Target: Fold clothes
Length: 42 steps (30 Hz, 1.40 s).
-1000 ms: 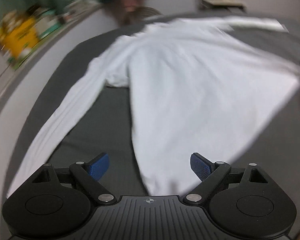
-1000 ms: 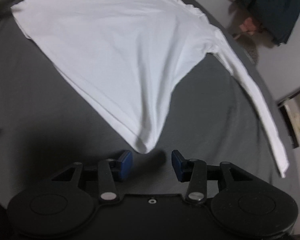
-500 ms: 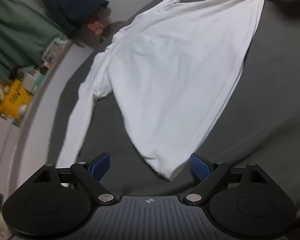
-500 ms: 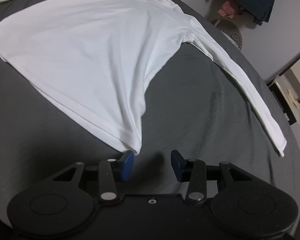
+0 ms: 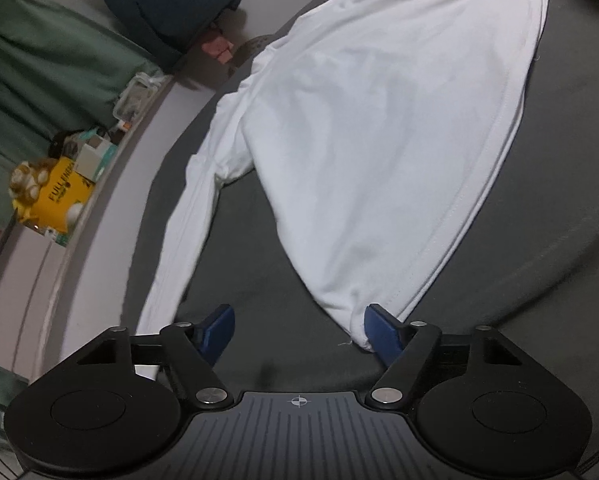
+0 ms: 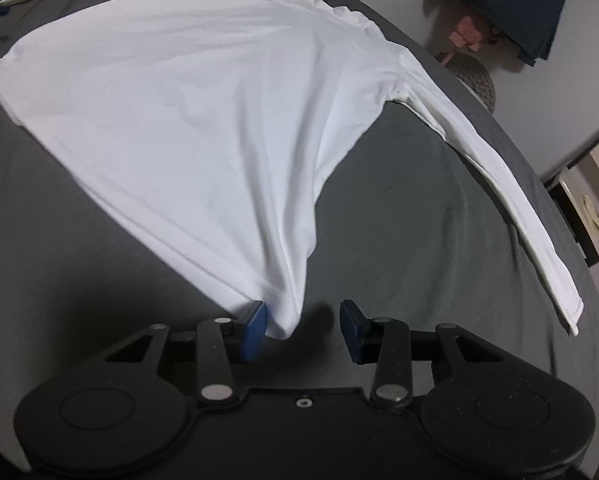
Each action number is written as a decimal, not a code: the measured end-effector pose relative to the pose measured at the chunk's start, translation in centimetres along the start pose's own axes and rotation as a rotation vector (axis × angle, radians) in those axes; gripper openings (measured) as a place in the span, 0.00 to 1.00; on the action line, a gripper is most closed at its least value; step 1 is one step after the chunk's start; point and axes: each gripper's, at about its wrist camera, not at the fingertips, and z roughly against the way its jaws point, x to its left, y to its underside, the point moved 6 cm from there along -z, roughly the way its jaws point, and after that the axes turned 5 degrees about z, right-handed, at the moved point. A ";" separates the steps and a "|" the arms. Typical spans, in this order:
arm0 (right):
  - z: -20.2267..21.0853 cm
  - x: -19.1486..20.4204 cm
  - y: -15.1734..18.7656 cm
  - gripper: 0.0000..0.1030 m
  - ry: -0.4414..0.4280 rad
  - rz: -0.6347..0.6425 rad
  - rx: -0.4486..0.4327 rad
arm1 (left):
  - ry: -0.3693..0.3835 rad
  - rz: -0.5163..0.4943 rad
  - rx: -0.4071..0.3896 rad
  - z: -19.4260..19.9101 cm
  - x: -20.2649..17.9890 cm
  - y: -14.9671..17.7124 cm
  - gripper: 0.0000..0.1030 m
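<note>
Left wrist view: white shirt (image 5: pixel 371 152) lies spread on the grey surface (image 5: pixel 539 280), thin and limp; hem corners suit pinching; both grippers' jaws stand apart.

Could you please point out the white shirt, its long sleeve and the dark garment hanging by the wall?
white shirt (image 6: pixel 203 120): right wrist view, middle of the body panel.
long sleeve (image 6: pixel 495 172): right wrist view, mid-length of the sleeve.
dark garment (image 5: pixel 163 8): left wrist view, its centre.

White long-sleeved shirt (image 6: pixel 203 120) lies spread flat on dark grey bed (image 6: pixel 419 240), sleeves outstretched, hem nearest.
</note>
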 end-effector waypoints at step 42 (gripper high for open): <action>3.3 1.1 -0.5 0.04 0.134 0.221 -0.035 | -0.111 -0.324 -0.045 2.9 -1.3 -1.9 0.02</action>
